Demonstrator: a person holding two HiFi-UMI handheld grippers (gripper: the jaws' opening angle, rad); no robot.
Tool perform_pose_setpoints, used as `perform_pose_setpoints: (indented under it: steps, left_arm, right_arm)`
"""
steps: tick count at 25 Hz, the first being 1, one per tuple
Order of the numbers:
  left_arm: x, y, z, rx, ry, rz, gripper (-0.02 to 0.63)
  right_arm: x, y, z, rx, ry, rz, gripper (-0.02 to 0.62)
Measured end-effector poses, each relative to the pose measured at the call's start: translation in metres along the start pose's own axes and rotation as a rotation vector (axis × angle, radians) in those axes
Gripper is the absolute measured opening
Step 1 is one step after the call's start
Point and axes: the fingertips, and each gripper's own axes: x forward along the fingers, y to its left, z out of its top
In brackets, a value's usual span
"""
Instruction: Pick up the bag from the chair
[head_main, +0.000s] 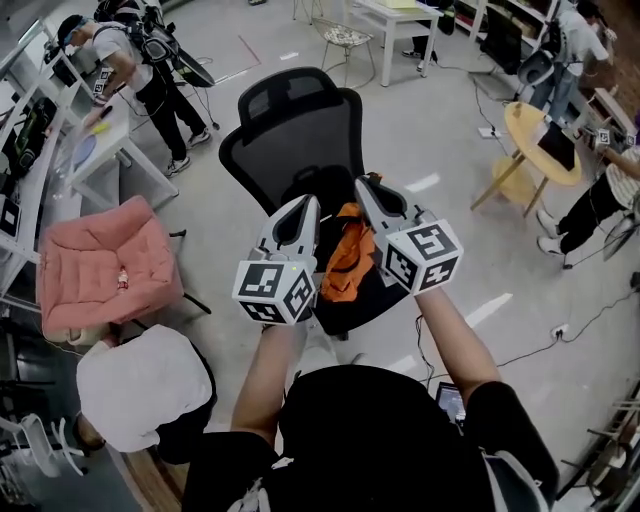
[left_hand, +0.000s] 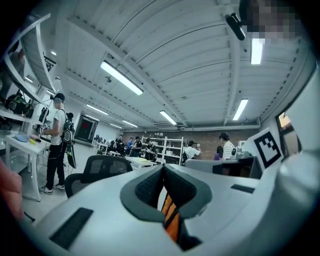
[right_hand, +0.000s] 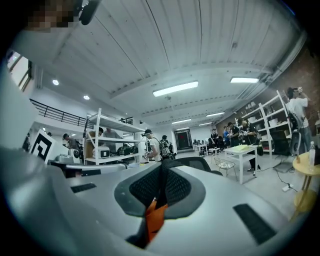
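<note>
At centre frame, the crumpled orange fabric bag (head_main: 348, 262) sat between both tools, over the seat of the black mesh office chair (head_main: 290, 120). The left gripper (left_hand: 162, 172) and the right gripper (right_hand: 161, 175) each pinched its cloth. A good lift probably meant raising both evenly, with a firm grip.

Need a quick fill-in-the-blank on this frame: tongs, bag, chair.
The left tongs and the right tongs are both shut on the ___ bag.
In the head view, the bag shows over the seat of a ___ chair.
At that view's left stands a ___ cushioned seat.
Missing words: orange; black; pink.
</note>
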Motion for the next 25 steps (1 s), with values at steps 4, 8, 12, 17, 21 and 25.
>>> perform_pose_setpoints:
  steps: [4, 8, 12, 17, 21, 25]
  left_arm:
    - [-0.012, -0.021, 0.000, 0.013, -0.011, 0.001, 0.009]
    - [-0.027, -0.037, 0.000, 0.022, -0.012, 0.004, 0.009]
    - [-0.037, -0.044, 0.003, 0.031, -0.014, 0.007, 0.009]
    - [-0.046, -0.046, 0.009, 0.034, -0.023, 0.007, 0.009]
    - [-0.056, -0.047, 0.010, 0.026, -0.025, -0.002, 0.009]
    - [-0.070, -0.044, 0.018, 0.032, -0.036, -0.012, 0.009]
  right_arm:
    - [-0.023, 0.004, 0.005, -0.009, -0.012, 0.007, 0.002]
    - [-0.040, 0.009, 0.009, -0.003, -0.022, 0.010, 0.002]
    - [-0.051, 0.016, 0.011, -0.003, -0.028, 0.016, 0.002]
    - [-0.060, 0.021, 0.016, -0.008, -0.034, 0.017, 0.002]
    - [-0.067, 0.027, 0.021, -0.009, -0.046, 0.006, 0.002]
    - [-0.069, 0.042, 0.023, -0.007, -0.048, -0.002, 0.002]
